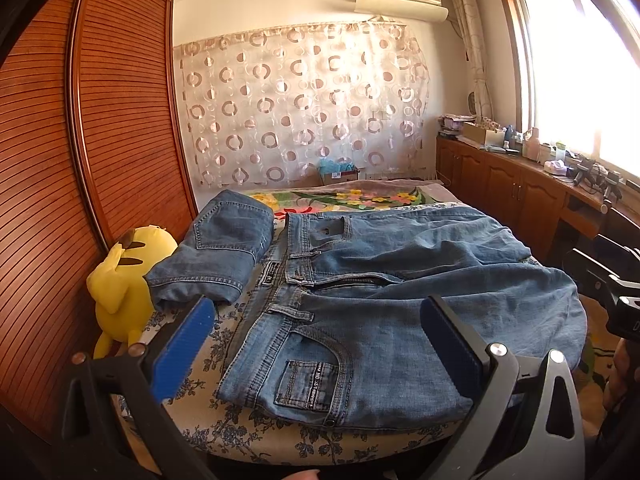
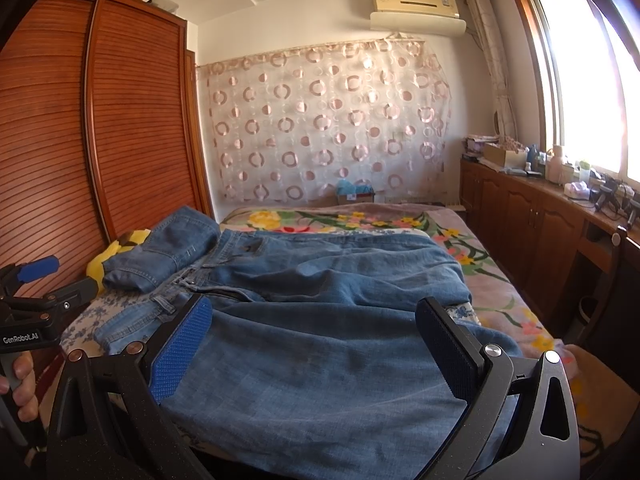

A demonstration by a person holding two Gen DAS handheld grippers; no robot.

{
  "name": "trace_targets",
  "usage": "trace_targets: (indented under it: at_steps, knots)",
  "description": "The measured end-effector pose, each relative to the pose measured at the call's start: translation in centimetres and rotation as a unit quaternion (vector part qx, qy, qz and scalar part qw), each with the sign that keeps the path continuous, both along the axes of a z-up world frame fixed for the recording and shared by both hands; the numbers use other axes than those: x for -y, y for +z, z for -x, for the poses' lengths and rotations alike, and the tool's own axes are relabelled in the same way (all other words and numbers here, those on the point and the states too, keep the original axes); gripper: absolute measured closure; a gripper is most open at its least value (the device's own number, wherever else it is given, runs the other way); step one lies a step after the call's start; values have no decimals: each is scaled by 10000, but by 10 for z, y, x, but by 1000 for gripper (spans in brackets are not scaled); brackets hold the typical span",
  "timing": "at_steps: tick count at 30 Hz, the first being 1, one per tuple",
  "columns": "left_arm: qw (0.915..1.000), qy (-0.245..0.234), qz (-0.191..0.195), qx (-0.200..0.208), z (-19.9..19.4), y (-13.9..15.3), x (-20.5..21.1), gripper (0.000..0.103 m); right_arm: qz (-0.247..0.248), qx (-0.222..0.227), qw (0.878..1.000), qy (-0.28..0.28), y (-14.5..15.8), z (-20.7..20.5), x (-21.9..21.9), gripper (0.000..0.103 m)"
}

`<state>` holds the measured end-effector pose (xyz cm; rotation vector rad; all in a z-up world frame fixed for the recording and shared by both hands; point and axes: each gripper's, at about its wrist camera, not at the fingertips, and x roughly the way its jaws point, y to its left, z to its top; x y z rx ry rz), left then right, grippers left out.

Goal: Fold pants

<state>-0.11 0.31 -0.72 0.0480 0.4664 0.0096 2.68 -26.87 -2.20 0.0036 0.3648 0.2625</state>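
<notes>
Blue denim pants spread on the bed, folding not yet begun.

Faded blue denim pants (image 1: 380, 300) are seen lying flat and unfolded just ahead of both tools, waistband towards the left tool (image 1: 316, 344), legs under the right tool (image 2: 314, 350). Both tools are held spread wide, gripping nothing. A second, already folded pair of blue jeans (image 1: 216, 256) lies beyond the left tool, beside a yellow plush toy (image 1: 124, 280). The floral-sheeted bed (image 1: 180, 364) is flanked by a slatted wooden wardrobe (image 1: 120, 120) and a bright window (image 2: 580, 80).
</notes>
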Motion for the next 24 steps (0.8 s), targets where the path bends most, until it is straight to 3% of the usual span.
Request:
trace_targets:
  at_steps: [24]
  knots:
    - [10000,4,-21,17,1,3,2,0,-1,6,10000,5,0,1,0,0]
